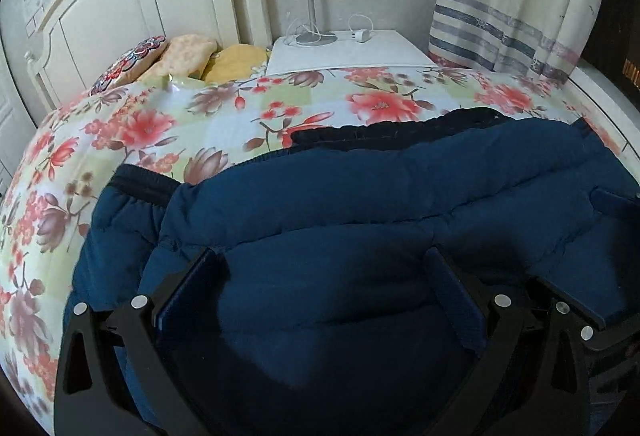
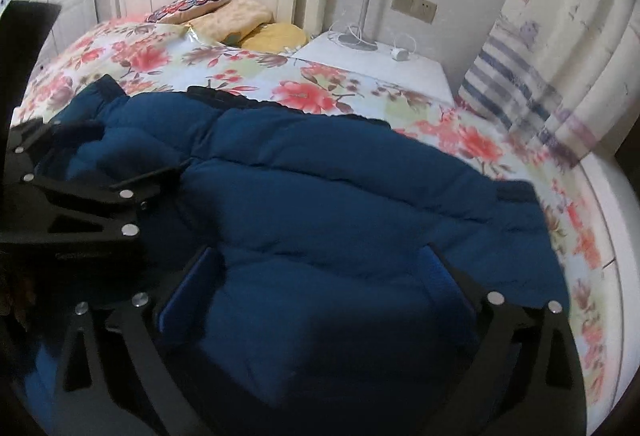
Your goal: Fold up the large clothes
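1. The puffy dark-blue quilted jacket [image 1: 360, 196] is lying on the floral bedspread [image 1: 160, 124], spreading ahead of both tongs.
2. The left gripper [image 1: 332, 288] and right gripper [image 2: 324, 276] are both gaping wide, gripping nothing.
3. Probably light, soft and springy; pinching the ribbed hem or a seam is looking safest.

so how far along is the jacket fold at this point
Part done: the blue puffer jacket lies on the floral bedspread with one sleeve already laid in over the body. In hand: the left tool and right tool are both open, low over the near edge, gripping nothing. Left: it is still a wide, long slab, so the lengthwise folds into a compact bundle look undone.
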`<state>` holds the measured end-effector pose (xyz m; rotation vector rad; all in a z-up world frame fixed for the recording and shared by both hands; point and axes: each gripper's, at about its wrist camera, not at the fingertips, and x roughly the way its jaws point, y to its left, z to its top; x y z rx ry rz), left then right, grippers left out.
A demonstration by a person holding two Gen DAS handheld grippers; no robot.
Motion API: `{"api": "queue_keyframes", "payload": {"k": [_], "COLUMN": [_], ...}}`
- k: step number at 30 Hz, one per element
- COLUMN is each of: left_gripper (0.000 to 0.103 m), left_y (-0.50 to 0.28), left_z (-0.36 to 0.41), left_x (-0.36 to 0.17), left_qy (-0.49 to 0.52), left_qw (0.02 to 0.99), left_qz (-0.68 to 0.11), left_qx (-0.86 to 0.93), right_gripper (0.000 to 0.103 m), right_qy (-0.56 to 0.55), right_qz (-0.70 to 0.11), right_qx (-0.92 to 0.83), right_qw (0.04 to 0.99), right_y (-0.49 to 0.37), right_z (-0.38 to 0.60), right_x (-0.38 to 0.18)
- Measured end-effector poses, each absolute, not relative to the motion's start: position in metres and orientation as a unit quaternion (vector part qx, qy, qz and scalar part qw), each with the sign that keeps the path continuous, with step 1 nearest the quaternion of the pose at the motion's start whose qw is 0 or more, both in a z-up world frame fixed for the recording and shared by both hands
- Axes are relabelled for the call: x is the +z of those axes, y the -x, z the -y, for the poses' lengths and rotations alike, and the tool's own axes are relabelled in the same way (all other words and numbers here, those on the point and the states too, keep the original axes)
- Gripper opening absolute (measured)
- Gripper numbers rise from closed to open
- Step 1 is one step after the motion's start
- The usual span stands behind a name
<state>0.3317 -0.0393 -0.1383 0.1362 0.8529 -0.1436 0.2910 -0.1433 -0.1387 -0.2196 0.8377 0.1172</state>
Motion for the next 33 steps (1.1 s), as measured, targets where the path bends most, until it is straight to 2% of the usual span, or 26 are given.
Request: {"api": "queue_keyframes", "payload": {"k": [8, 12, 16, 20, 23, 29, 33], "left_gripper": [0.099, 0.099, 0.099, 0.099, 0.099, 0.099, 0.099], "left_y": [-0.33, -0.328, -0.293, -0.27, -0.268, -0.263, -0.23], "left_z": [0.043, 0.041, 0.017, -0.03, -0.064, -0.076, -0.062], "left_x": [-0.139, -0.137, -0.116, -0.121, -0.133, -0.134, -0.112], "left_qy": [-0.072, -0.077, -0.089, -0.102, -0.027, -0.035, -0.052], "left_qw": [0.907, 0.903, 0.916, 0.922, 0.92, 0.921, 0.939], "left_qz": [-0.41, -0.418, -0.389, -0.373, -0.392, -0.387, -0.34], "left_qx": [-0.066, -0.063, -0.031, 0.036, 0.012, 0.019, 0.021], "right_gripper": [0.1, 0.1, 0.1, 0.1, 0.1, 0.1, 0.1], "right_qy": [0.111, 0.096, 0.073, 0.004, -0.077, -0.059, -0.012], "right_qz": [-0.398, -0.42, -0.402, -0.399, -0.398, -0.39, -0.346], "right_qx": [0.052, 0.052, 0.018, -0.048, -0.026, -0.044, -0.031], "right_qw": [0.909, 0.901, 0.913, 0.916, 0.914, 0.918, 0.938], "right_y": [-0.288, -0.288, -0.263, -0.247, -0.242, -0.238, -0.213], "right_z": [0.142, 0.149, 0.183, 0.253, 0.284, 0.28, 0.241], "right_x": [-0.142, -0.138, -0.117, -0.121, -0.135, -0.133, -0.108]}}
